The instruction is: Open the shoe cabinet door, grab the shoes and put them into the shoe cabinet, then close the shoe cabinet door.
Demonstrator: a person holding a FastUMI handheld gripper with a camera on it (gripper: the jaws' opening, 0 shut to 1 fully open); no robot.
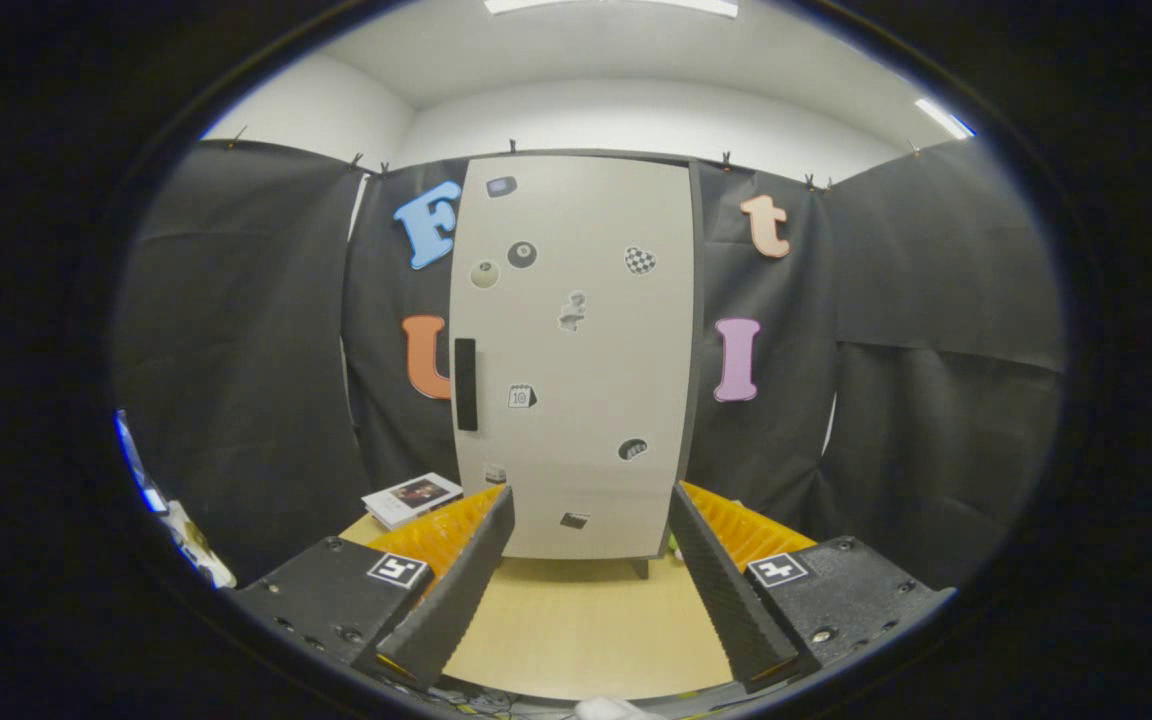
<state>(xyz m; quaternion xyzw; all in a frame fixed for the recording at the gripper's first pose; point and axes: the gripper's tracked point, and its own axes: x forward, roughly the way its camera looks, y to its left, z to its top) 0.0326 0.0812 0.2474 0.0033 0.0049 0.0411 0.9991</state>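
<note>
The shoe cabinet point(576, 400) stands upright straight ahead on the wooden table point(586, 620), beyond my fingers. Its pale door is shut, carries several small stickers, and has a dark vertical handle point(465, 384) on its left edge. My gripper point(591, 520) is open, its two fingers spread wide with nothing between them, the tips level with the bottom of the door. A small green thing point(674, 543) peeks out behind the right finger at the cabinet's foot; I cannot tell what it is.
A white booklet point(412, 497) lies on the table to the left of the cabinet, beyond the left finger. Black cloth walls close the booth on the left, the right and behind the cabinet.
</note>
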